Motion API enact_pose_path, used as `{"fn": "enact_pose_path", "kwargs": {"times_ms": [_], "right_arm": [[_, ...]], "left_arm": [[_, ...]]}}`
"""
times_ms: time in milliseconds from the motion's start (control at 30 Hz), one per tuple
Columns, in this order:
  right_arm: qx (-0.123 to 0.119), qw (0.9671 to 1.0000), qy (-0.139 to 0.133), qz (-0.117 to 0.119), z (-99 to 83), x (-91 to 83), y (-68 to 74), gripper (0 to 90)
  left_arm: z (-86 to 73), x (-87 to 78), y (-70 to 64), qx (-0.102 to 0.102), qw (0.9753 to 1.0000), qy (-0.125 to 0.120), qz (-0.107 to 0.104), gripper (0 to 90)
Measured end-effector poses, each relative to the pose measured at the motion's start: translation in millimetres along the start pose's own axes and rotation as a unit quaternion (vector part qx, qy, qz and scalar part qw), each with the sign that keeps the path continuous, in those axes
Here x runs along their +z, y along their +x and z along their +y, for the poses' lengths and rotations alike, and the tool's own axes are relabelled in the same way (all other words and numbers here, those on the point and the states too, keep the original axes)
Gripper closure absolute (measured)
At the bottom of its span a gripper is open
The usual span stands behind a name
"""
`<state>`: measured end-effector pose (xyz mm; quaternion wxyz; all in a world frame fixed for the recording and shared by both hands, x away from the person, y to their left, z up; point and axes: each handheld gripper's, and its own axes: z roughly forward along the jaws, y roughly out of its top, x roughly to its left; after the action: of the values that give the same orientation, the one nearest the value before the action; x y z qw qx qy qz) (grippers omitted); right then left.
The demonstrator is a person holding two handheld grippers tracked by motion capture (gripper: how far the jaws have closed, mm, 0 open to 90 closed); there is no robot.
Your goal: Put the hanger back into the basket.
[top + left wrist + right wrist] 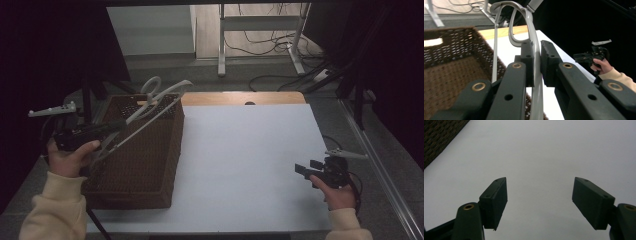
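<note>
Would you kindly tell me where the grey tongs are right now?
In the high view the grey tongs are at the left, clamped in the left gripper and held above the brown wicker basket, their looped end pointing toward the table's far edge.

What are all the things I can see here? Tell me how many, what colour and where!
Basket: one, dark brown wicker, on the left part of the table.
Tongs: one pair, grey, held above the basket, looped end pointing away from the person.
Table: one, white top with a strip of bare wood at its far edge, in the middle.
Metal frame: one, pale grey, on the floor beyond the table.
Cables: several, dark, on the floor around the frame.
Left gripper: one, black, shut on one arm of the tongs, over the basket.
Right gripper: one, black, open, above the table near its right edge.
Sleeves: two, cream, at the bottom corners.
</note>
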<state>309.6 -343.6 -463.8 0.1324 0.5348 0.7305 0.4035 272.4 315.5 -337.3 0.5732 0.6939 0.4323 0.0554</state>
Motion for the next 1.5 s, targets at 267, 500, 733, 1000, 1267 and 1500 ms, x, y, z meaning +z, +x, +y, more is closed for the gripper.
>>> {"fn": "enact_pose_path", "kwargs": {"times_ms": [267,500,733,1000,1267,1500], "right_arm": [[0.0,1.0,0.002,0.0,0.1,1.6,0.2,28.5],[0.0,1.0,0.004,0.0,0.0,2.0,-0.1,28.4],[0.001,1.0,0.005,0.0,-0.2,3.2,-0.3,28.4],[-0.002,1.0,0.008,0.0,-0.3,4.4,0.2,28.3],[-0.001,0.9999,0.01,0.003,-0.6,4.6,-0.3,28.2],[-0.002,0.9999,0.012,0.002,-0.7,6.1,0.2,28.0]], "left_arm": [[-14.2,-7.8,15.8,-0.014,0.9998,0.006,0.008,81.6],[-25.1,-14.6,29.1,-0.027,0.9994,0.011,0.019,81.6],[-31.0,-18.4,36.7,-0.031,0.999,0.02,0.024,81.6],[-35.9,-7.2,51.4,-0.038,0.9977,0.049,0.028,81.5],[-50.4,1.8,71.6,-0.027,0.9939,0.08,0.07,58.9],[-51.3,0.2,62.0,-0.005,0.9932,0.087,0.076,37.3]]}}
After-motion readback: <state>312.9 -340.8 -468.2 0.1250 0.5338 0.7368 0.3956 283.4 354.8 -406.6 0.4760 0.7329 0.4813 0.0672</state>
